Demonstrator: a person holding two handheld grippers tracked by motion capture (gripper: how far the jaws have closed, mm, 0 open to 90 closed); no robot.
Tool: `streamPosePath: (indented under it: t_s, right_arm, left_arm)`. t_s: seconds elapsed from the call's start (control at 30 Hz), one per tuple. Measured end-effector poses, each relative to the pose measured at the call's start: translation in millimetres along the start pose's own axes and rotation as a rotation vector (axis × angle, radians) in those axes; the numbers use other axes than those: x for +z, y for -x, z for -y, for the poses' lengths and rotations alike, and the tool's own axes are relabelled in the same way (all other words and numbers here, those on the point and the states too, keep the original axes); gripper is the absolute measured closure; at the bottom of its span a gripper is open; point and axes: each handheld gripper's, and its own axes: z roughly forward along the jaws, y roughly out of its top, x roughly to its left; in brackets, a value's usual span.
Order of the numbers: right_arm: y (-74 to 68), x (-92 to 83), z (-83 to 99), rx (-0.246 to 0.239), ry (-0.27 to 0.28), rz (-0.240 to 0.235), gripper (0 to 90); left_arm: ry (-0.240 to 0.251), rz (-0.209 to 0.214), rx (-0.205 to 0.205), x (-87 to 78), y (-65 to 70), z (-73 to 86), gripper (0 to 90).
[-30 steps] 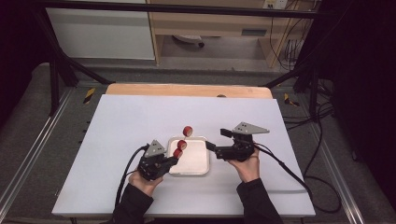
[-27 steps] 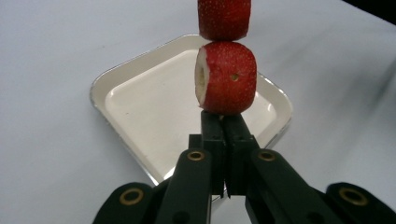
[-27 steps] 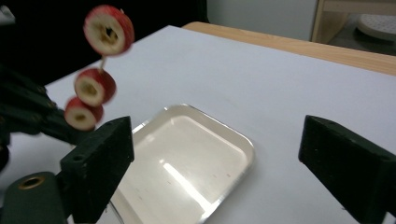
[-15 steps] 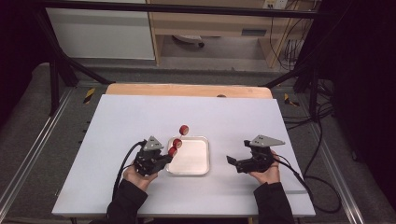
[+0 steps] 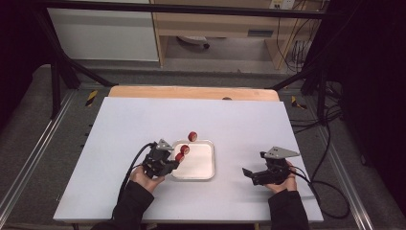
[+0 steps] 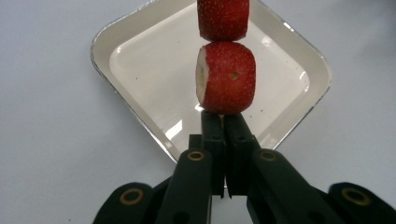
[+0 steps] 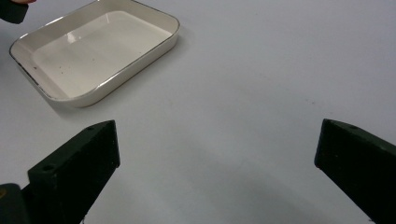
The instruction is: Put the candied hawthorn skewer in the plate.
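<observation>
The left gripper is seen in its own view with fingers pressed together, and what looks like a thin skewer, hidden between them, carries two strawberry pieces stacked above the fingertips, over a white tray. From the high view the same gripper is found at the tray's left rim, near the front edge of the bench, and a third strawberry piece is seen lying on the bench just behind the tray. The right gripper has its fingers spread wide, having just been opening, with nothing between them; bare bench lies beneath. From above it is placed right of the tray, well apart.
</observation>
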Motion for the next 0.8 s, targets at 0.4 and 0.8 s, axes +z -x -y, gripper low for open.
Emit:
streamPosePath:
  t_s: [0.4,0.8]
  right_arm:
    - [2.8,-5.8,5.4,-0.005,0.011,0.006,0.6]
    - [2.2,-4.3,6.4,-0.01,0.006,0.0,0.6]
  left_arm:
    - [-0.147,-0.04,-0.03,21.2,11.8,-15.5,88.3]
    - [-0.232,-0.051,-0.059,36.5,12.8,-18.7,87.6]
